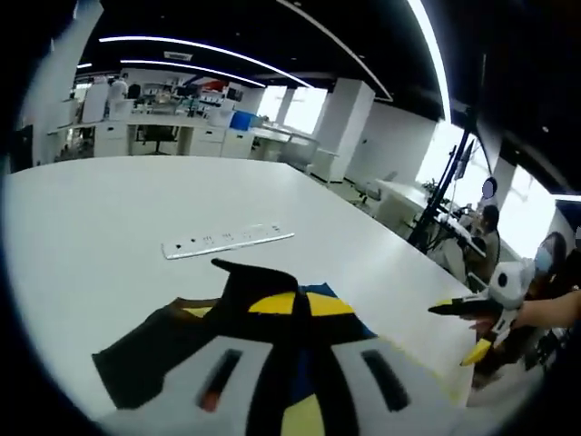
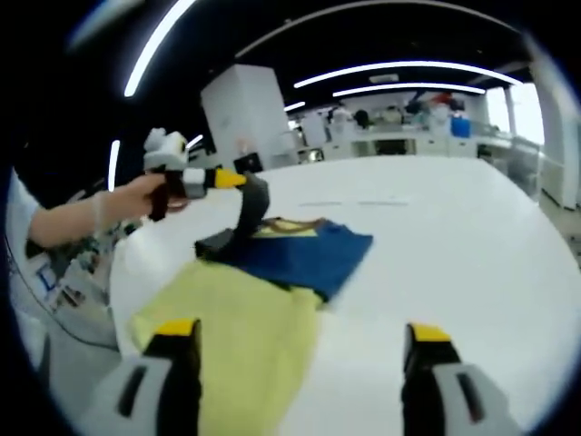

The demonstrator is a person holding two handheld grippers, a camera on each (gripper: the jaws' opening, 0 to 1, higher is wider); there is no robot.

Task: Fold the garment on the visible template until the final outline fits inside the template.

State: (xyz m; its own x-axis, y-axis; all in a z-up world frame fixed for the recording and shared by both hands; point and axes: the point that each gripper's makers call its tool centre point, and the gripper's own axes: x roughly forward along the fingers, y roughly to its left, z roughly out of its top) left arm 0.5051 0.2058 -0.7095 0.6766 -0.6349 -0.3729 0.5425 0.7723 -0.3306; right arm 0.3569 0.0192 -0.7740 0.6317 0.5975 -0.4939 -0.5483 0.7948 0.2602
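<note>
White tabletop (image 2: 472,245) runs wide and bare beyond one garment (image 2: 304,254), a dark blue and black piece with yellow patches lying on a pale yellow template sheet (image 2: 245,336) near the table's front edge. In the right gripper view, the left gripper (image 2: 238,182), held in a person's hand (image 2: 150,195), has its yellow-tipped jaws closed on a black flap of the garment, lifted clear of the rest. The right gripper (image 2: 304,350) hovers above the template, jaws spread wide with nothing between them. In the left gripper view, a single white power strip (image 1: 227,242) lies on the table well beyond the garment, with open surface all around it. Behind stretches an office with white desks, pillars, windows and curved ceiling light strips; two people sit at the right.
</note>
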